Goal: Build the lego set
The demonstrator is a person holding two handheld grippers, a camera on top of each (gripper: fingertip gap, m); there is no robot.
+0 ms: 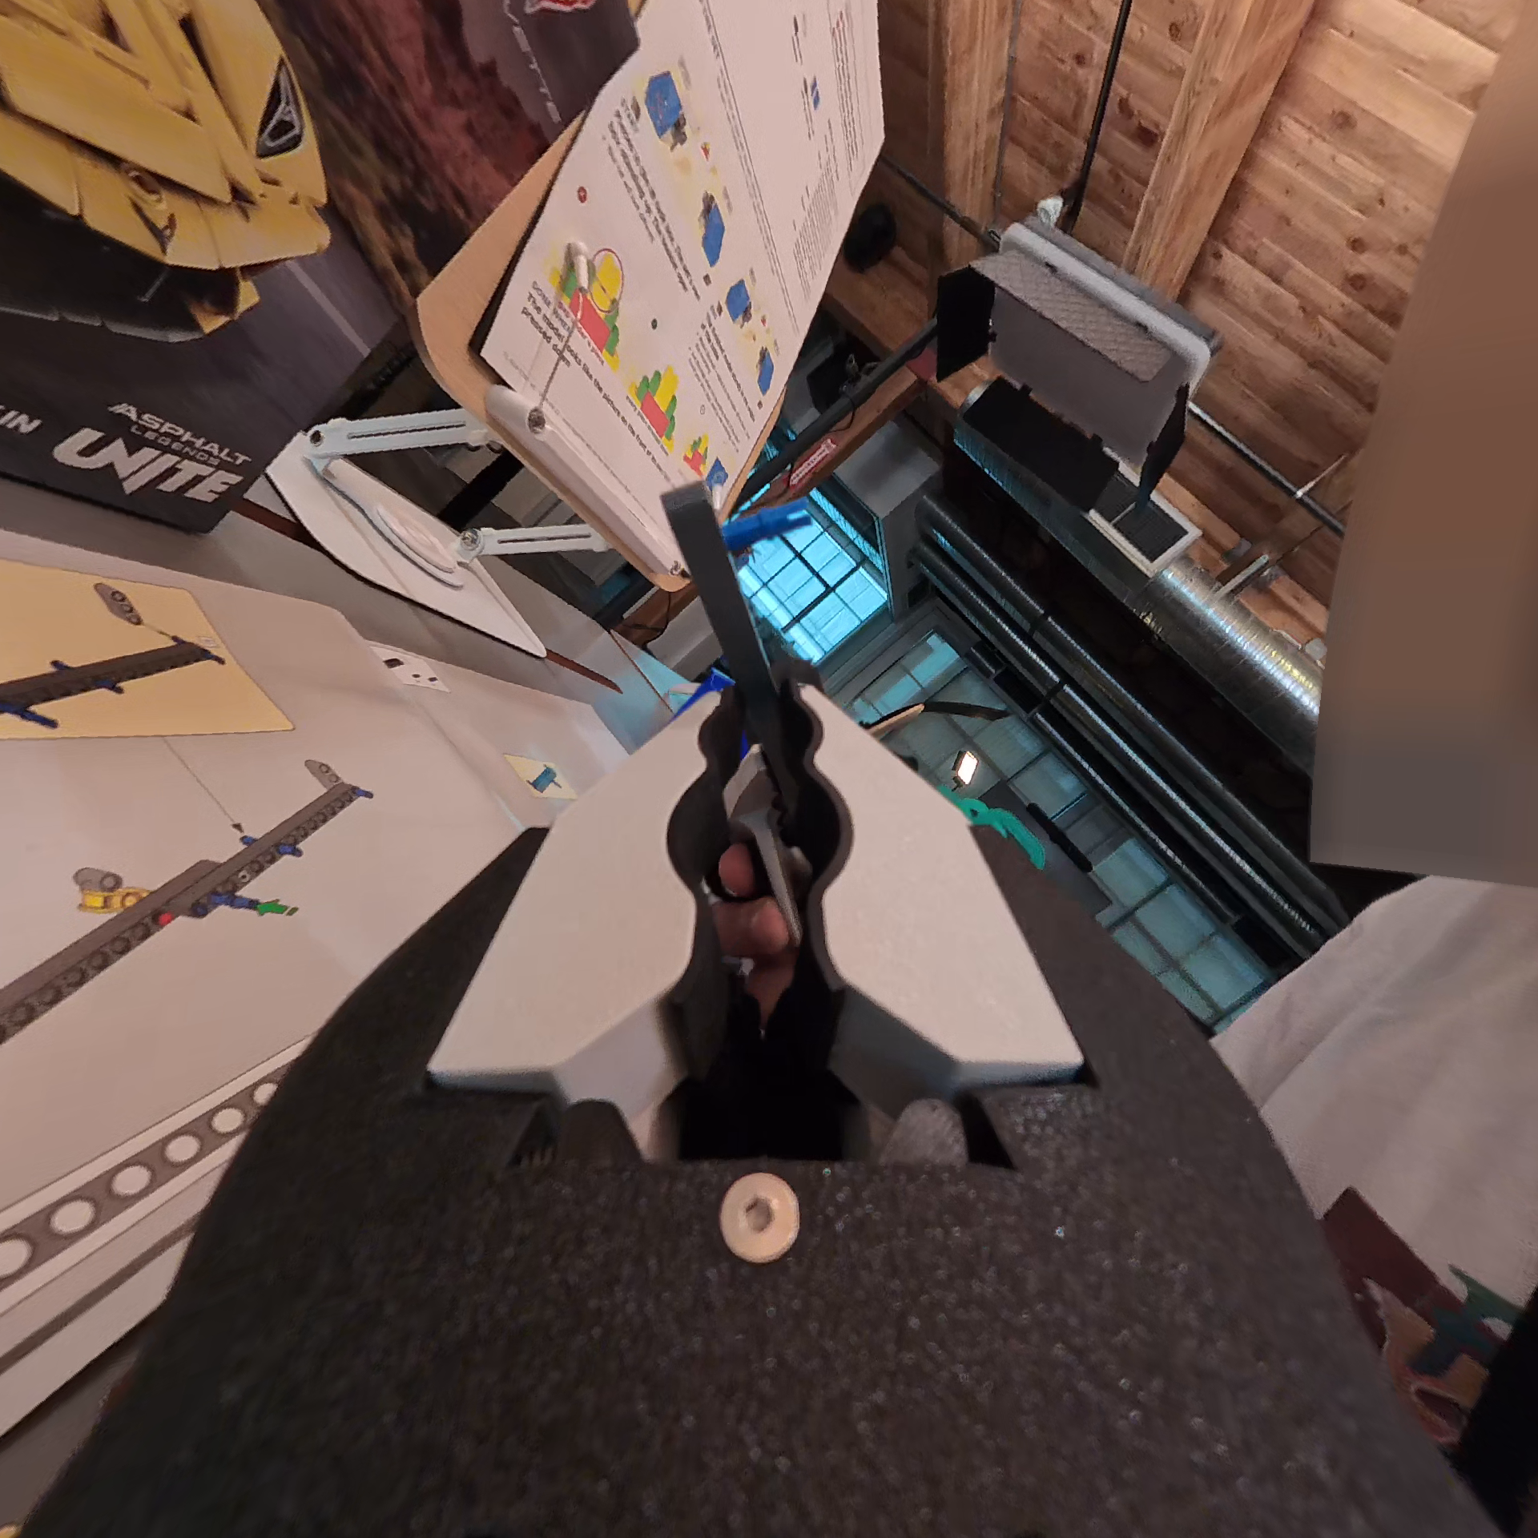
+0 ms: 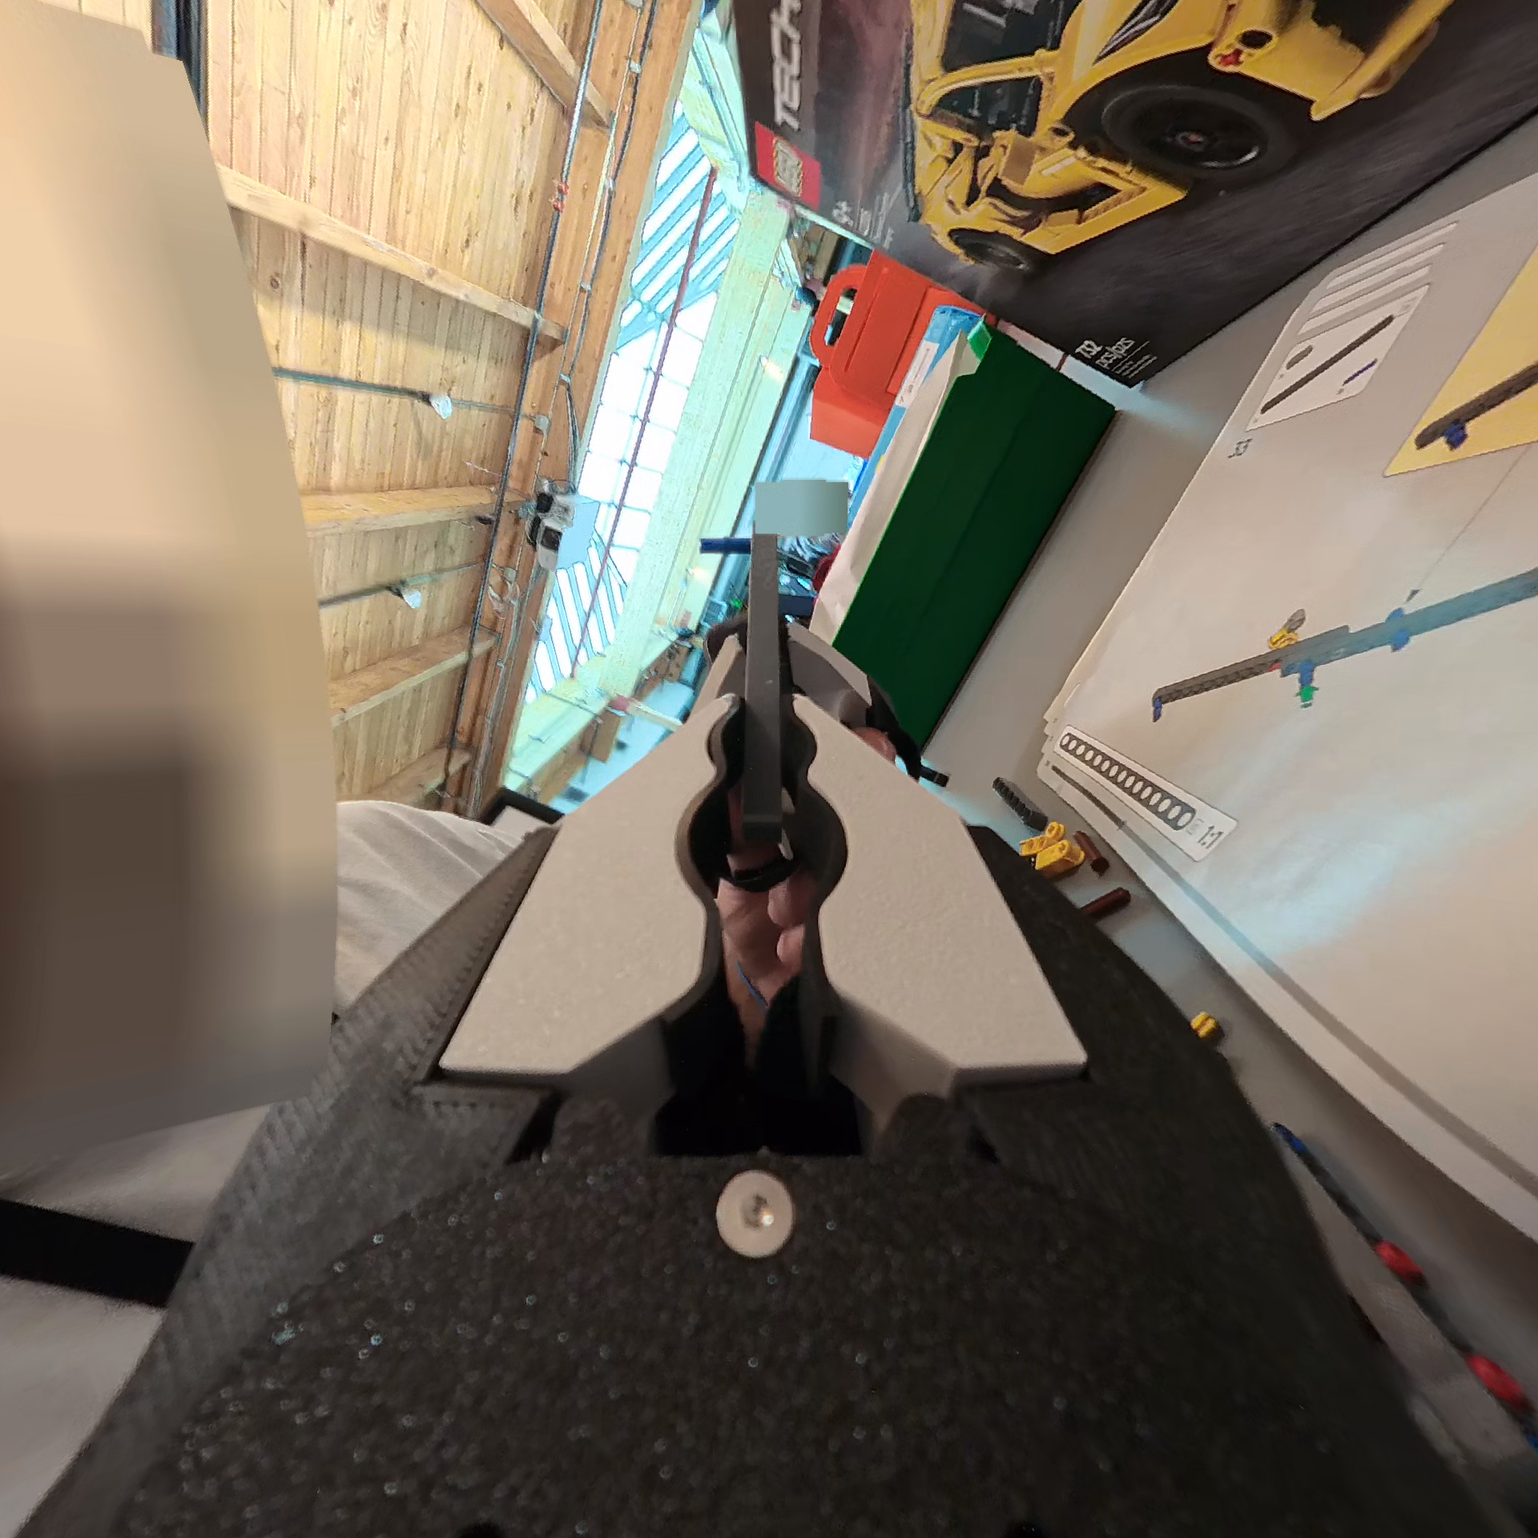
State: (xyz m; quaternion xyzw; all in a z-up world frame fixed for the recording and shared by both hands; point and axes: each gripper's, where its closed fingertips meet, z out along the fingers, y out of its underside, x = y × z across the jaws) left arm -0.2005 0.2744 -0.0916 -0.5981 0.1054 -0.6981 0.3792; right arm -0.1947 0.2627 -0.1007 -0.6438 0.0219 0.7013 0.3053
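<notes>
Above the tabletop's near edge, your left gripper (image 1: pixel 770 724) and right gripper (image 2: pixel 764 732) both clench one long dark lego beam (image 1: pixel 722 599), held aloft between them with a blue pin (image 1: pixel 761 528) at its far end. It looks light, rigid and smooth-sided, so grip its flat faces near mid-length to stop it twisting. A set box (image 2: pixel 1082 150) and instruction sheets (image 1: pixel 208 832) bear printed writing and logos.

Wooden plank walls and beams (image 2: pixel 399 333) rise around a tall bank of bright grid-paned windows (image 2: pixel 657 433), with a ribbed silver air duct (image 1: pixel 1240 657) and dark pipes (image 1: pixel 1082 682) just beside the windows.
</notes>
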